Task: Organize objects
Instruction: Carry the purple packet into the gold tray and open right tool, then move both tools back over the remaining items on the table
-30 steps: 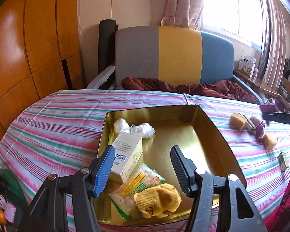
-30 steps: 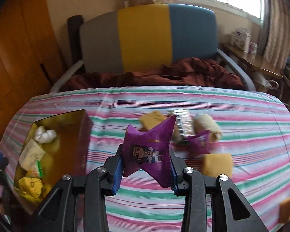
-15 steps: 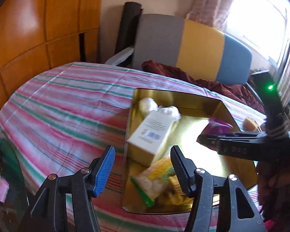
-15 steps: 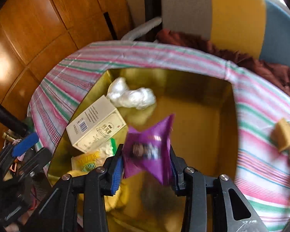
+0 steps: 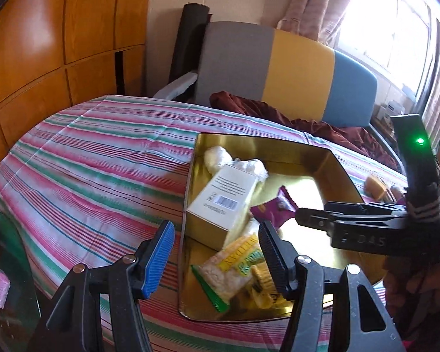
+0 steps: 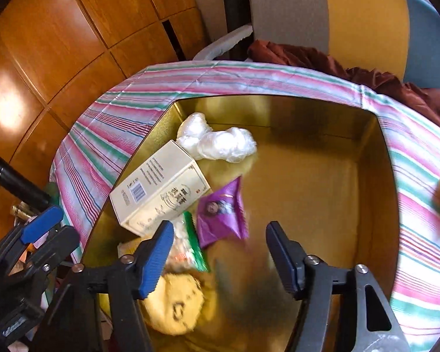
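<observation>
A purple snack packet (image 6: 221,214) lies loose in the gold tin (image 6: 375,176), just beyond my right gripper (image 6: 218,234). That gripper's jaws are opening and nothing is between the pads. In the left wrist view the right gripper (image 5: 302,217) reaches in from the right, over the purple packet (image 5: 274,209). My left gripper (image 5: 215,231) hangs open and holds nothing at the near left rim of the tin (image 5: 331,158). The tin also holds a white box (image 6: 158,187), a wad of clear plastic (image 6: 217,142), a green-and-yellow snack bag (image 5: 234,267) and a yellow knitted item (image 6: 176,305).
The tin sits on a striped tablecloth (image 5: 102,161). Yellow pieces (image 5: 374,184) lie on the cloth to the right of the tin. Behind the table stands a grey, yellow and blue chair (image 5: 293,70) with a maroon cloth (image 5: 308,123). Wooden panels (image 5: 58,44) line the left.
The right gripper carried the purple packet left from the tablecloth to above the tin, then its jaws parted and the packet dropped inside. The left gripper shifted to the tin's left rim.
</observation>
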The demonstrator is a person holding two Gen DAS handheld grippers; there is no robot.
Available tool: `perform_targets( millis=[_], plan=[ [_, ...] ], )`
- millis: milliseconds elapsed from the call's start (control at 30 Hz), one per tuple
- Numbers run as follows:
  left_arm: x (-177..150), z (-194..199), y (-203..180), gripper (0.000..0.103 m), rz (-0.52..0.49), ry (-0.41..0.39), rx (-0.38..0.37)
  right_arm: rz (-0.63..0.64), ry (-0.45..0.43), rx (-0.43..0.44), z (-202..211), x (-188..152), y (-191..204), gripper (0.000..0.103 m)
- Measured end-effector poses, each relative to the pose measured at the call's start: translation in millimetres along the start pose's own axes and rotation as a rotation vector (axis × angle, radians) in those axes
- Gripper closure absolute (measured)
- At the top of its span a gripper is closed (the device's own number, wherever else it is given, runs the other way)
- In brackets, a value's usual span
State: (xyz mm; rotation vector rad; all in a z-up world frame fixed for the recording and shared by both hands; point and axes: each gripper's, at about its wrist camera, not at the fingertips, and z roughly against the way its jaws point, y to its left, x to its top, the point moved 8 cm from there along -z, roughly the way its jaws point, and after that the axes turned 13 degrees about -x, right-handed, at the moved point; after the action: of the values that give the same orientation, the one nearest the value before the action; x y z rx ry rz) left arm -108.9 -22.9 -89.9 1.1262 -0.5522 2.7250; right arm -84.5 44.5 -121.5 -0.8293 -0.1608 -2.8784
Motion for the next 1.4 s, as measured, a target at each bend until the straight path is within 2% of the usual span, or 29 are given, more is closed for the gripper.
perform_targets(
  millis=[67, 167, 233, 433, 600, 700, 867, 933, 1000, 1067, 1100, 1167, 1300, 1400],
  plan=[
    [0, 1, -6, 0.043, -0.007, -0.001, -0.010, -0.007, -0.013, -0.003, 10, -3, -8, 0.035],
    [0, 1, -14, 0.043, -0.010, 0.000, -0.018, -0.022, -0.041, -0.023, 25, -6, -27, 0.027],
    [0, 0, -19, 0.043, -0.007, 0.006, -0.027, -0.043, -0.055, -0.033, 35, -8, -43, 0.027],
    [1, -4, -42, 0.043, -0.051, 0.026, -0.061, -0.140, -0.108, -0.108, 66, -13, -112, 0.025],
    [8, -7, -73, 0.043, -0.112, 0.035, -0.103, -0.243, -0.123, -0.234, 88, -19, -195, 0.025],
    [15, -12, -96, 0.043, -0.148, 0.039, -0.131, -0.330, -0.137, -0.333, 103, -24, -258, 0.024],
    [20, -27, -145, 0.043, -0.213, 0.072, -0.201, -0.580, -0.154, -0.488, 123, -52, -376, 0.022],
    [21, -35, -169, 0.043, -0.239, 0.091, -0.234, -0.686, -0.160, -0.524, 124, -71, -413, 0.022],
    [22, -44, -193, 0.043, -0.263, 0.115, -0.263, -0.784, -0.160, -0.539, 121, -94, -440, 0.022],
    [24, -56, -216, 0.043, -0.277, 0.136, -0.293, -0.896, -0.091, -0.534, 115, -113, -459, 0.025],
    [24, -61, -226, 0.043, -0.276, 0.146, -0.310, -0.938, -0.122, -0.499, 120, -113, -464, 0.026],
    [26, -73, -245, 0.043, -0.267, 0.175, -0.342, -0.971, -0.161, -0.483, 128, -112, -470, 0.026],
    [25, -110, -279, 0.040, -0.245, 0.252, -0.369, -1.015, -0.156, -0.423, 127, -113, -472, 0.025],
    [19, -142, -292, 0.029, -0.197, 0.328, -0.374, -1.036, -0.139, -0.385, 121, -114, -470, 0.025]
  ],
)
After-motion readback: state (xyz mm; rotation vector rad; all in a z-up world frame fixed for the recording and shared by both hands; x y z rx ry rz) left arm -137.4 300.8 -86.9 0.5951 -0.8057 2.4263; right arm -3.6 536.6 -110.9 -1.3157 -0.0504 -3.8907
